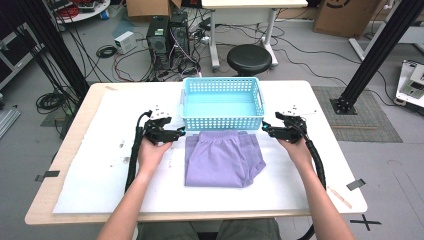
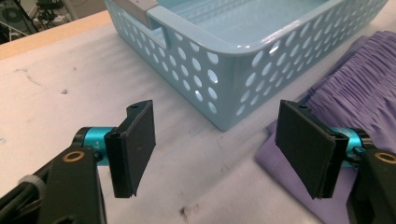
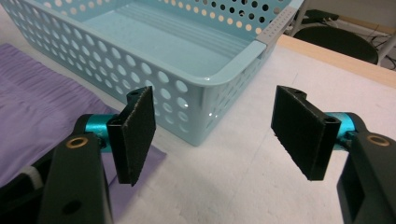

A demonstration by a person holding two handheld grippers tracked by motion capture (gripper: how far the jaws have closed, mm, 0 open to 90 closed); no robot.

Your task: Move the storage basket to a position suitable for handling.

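Purple shorts [image 1: 222,157] beside blue basket [image 1: 222,121], no readable labels, both tongs released

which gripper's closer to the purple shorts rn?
Left, narrowly. The left gripper sits at the top left corner of the folded purple shorts, one jaw over the fabric. The right gripper hovers just off their top right corner, beside the blue basket. Both open, empty.

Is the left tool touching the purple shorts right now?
Apart. The left gripper view shows the left tool open, bare table between its pads, purple shorts lying beyond the right pad.
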